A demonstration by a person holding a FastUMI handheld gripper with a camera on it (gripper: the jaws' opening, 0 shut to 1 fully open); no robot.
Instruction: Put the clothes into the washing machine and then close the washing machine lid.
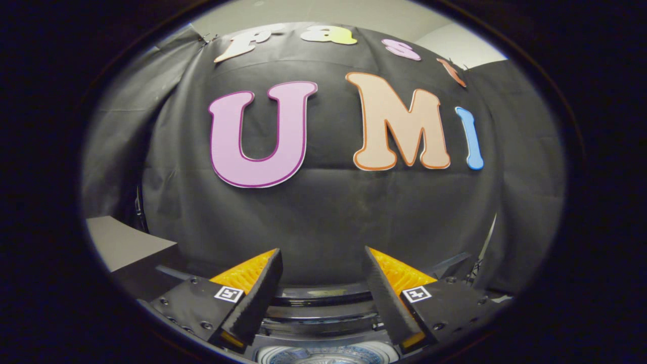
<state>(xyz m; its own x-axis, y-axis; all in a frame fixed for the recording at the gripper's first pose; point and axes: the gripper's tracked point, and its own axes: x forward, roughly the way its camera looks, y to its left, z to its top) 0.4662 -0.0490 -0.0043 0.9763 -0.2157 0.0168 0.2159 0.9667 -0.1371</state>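
Washing machine (323, 323) low at 6 o'clock, seen from above between and below the fingers of the hand-held gripper (323, 255). Lid (323, 294) up, a dark curved band with a glossy edge just ahead of the fingertips. Drum opening (323, 356) bare, pale ring around a bluish inside, partly cut off. Fingers spread wide, gripping nothing.

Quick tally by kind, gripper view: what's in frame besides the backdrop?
Tool: 1, fingers open with nothing between them
Washing machine: 1, below the fingers, drum opening showing
Grey board: 1, off beside the machine
Clothes: 0 seen
Total: 3
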